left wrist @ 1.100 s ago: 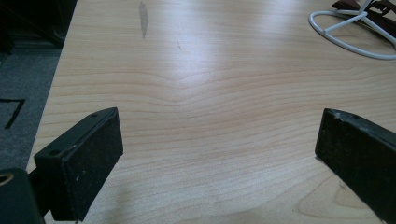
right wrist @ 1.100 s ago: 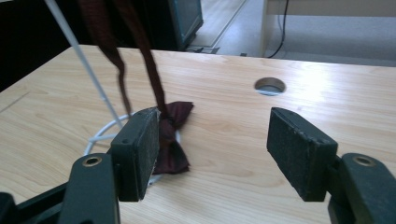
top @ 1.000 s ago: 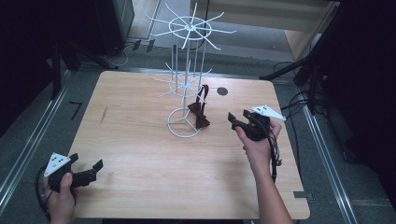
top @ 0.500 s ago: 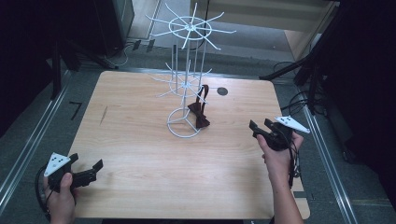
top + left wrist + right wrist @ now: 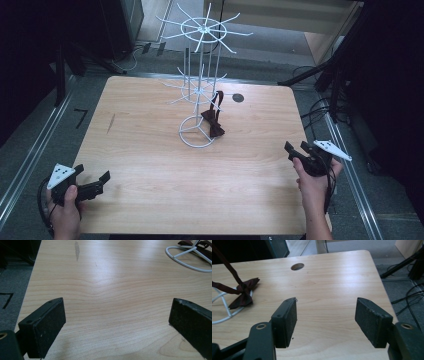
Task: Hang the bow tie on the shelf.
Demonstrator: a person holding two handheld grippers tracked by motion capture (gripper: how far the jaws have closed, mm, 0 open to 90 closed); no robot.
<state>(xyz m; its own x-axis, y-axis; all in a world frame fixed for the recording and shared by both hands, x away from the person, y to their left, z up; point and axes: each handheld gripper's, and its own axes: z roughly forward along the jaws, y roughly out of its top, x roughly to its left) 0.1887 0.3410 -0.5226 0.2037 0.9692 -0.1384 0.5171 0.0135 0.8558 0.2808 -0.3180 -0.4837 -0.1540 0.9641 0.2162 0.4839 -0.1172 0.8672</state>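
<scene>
Bow tie (image 5: 213, 122) is seen hanging by its strap from a low arm of the white wire rack (image 5: 199, 90), the dark knot resting at the rack's ring base, near the table's centre and slightly toward twelve o'clock. It is hung this way so that the strap carries the weight and the bow stays off a flat pile; the work of hanging it appears done.

In the right gripper view the bow tie (image 5: 242, 293) lies at about ten o'clock from the jaws, well apart from them. The right gripper (image 5: 298, 151) is held at the table's four o'clock edge, its jaws spread wide and holding nothing, which is judged to be a resting pose clear of the rack.

The left gripper (image 5: 96, 185) is kept at the seven o'clock corner of the table (image 5: 150, 165), jaws likewise wide apart and empty above bare wood, presumably parked out of the way. In its own view the rack's base ring (image 5: 186, 257) is seen at one o'clock.
</scene>
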